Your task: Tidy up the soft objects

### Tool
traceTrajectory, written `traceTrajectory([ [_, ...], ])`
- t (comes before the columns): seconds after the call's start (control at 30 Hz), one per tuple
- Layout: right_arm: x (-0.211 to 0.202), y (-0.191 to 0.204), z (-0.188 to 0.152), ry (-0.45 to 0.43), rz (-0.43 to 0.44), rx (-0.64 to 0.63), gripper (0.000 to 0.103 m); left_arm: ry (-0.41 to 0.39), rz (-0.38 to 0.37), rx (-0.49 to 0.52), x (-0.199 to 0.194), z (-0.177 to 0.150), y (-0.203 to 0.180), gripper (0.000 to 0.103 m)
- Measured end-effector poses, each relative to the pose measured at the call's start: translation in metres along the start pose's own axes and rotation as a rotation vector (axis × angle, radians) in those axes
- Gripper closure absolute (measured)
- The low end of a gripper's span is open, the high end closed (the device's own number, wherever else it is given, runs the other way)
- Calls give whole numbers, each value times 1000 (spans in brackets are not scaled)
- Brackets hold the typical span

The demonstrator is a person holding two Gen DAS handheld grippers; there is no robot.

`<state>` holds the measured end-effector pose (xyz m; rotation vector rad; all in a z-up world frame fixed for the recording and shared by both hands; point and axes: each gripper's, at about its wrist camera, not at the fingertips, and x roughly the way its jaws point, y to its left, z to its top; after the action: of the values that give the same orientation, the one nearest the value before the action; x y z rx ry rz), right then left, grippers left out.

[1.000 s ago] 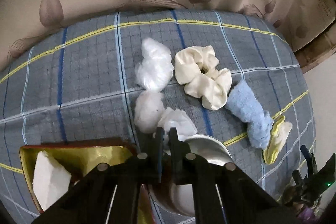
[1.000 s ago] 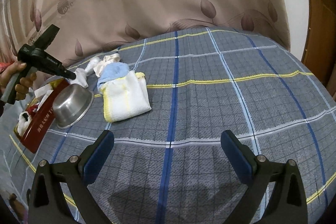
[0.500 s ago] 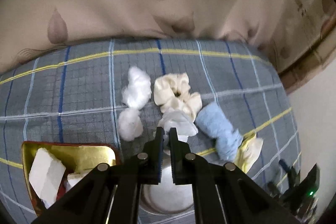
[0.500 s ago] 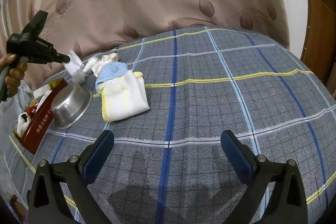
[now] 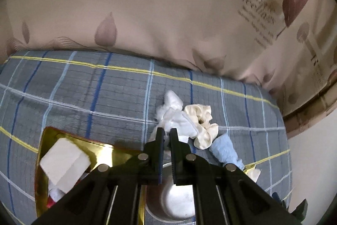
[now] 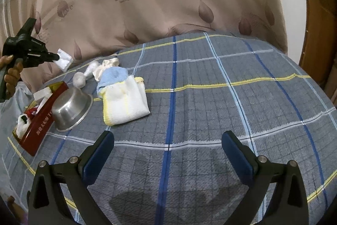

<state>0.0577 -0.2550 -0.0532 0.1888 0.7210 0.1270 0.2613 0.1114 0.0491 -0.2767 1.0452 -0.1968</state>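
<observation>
The small white cloth (image 6: pixel 63 61) hangs in the air, pinched by one corner in the left hand-held gripper (image 6: pixel 55 57), well above the bed and over the space between the red tin (image 6: pixel 40 119) and the steel bowl (image 6: pixel 71 107). The jaws are clenched tight on only a thin edge of it, so the main risk is that the cloth slips free under its own weight or with a quick swing, and drops onto the bedspread (image 6: pixel 210 98) or into the bowl rather than where it is meant to go. Being limp, it could also brush and drag the cream scrunchie (image 5: pixel 202 125) or the cotton ball (image 6: pixel 79 80) if carried low over them.

From the right wrist view, the cloth's long axis runs from the jaw tips down and to the right, with the free end pointing toward the curtain (image 6: pixel 168 3) and slightly downward. It looks folded flat rather than bunched.

The tin already holds a white block (image 5: pixel 63 163) and other pale pieces, so space there looks tight, and a loose drop might catch on its rim.

The right hand-held gripper (image 6: pixel 168 151) is released, jaws wide apart over bare bedspread, holding nothing. The blue towel (image 6: pixel 113 76) and the folded white cloth with yellow trim (image 6: pixel 124 102) lie beside the bowl.
</observation>
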Motion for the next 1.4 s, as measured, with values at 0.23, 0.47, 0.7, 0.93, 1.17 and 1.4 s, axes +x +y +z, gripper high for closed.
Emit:
traceTrajectory([
  [0.23, -2, 36, 32, -6, 144, -57, 4, -54, -40, -37, -30, -19, 14, 98],
  [0.47, 27, 110, 98, 112, 390, -108, 43, -88, -72, -102, -56, -52, 33, 98],
  [0.7, 118, 185, 142, 369, 520, -83, 56, -131, -57, -152, -86, -78, 53, 98],
  [0.93, 186, 218, 148, 488, 480, -55, 56, -131, -59, -162, -100, -93, 66, 98],
  [1.17, 222, 218, 150, 538, 425, 16, 56, -144, -70, -159, -105, -98, 77, 98],
  [1.4, 246, 222, 141, 582, 381, 18, 60, -138, -68, -149, -102, -100, 80, 98],
])
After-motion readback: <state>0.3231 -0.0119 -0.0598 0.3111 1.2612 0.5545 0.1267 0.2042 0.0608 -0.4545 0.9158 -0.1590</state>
